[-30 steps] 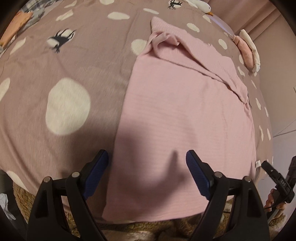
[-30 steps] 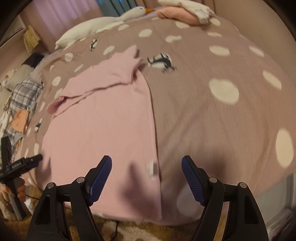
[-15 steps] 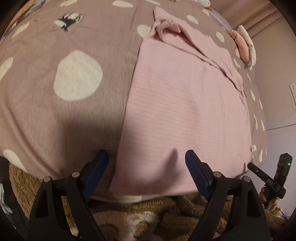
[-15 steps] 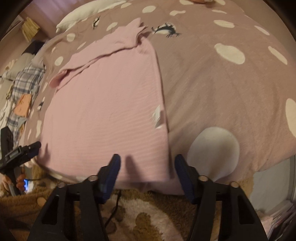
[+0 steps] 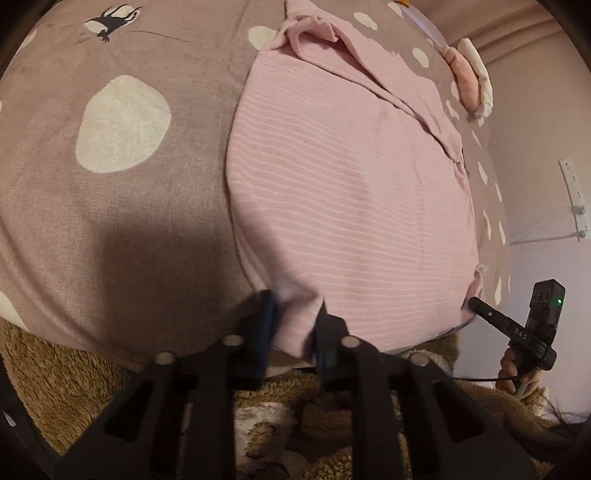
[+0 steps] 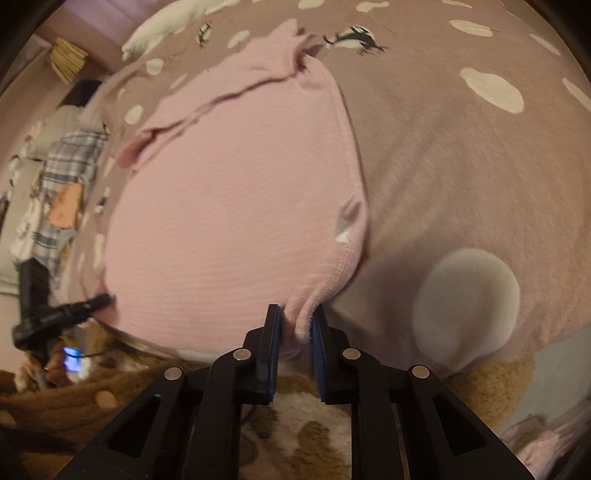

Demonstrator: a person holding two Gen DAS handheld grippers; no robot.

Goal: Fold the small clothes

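A pink ribbed garment [image 5: 347, 192] lies flat on the spotted mauve bedspread [image 5: 110, 206], sleeves folded across its far end. My left gripper [image 5: 295, 317] is shut on the garment's near left hem corner at the bed's edge. In the right wrist view the same garment [image 6: 236, 206] fills the middle, with a white care label [image 6: 345, 225] near its right side. My right gripper [image 6: 297, 325] is shut on the near right hem corner. Each gripper shows in the other's view: the right one [image 5: 517, 328] and the left one [image 6: 62, 314].
A brown fleece blanket [image 5: 74, 387] hangs below the bed's near edge. Folded pink and white clothes [image 5: 472, 74] lie at the far right of the bed. Plaid and orange clothes [image 6: 62, 184] lie at the far left. A white pillow [image 6: 166, 22] sits at the back.
Both grippers have moved down to the near hem and closed on its two corners. They were open and above the garment before.
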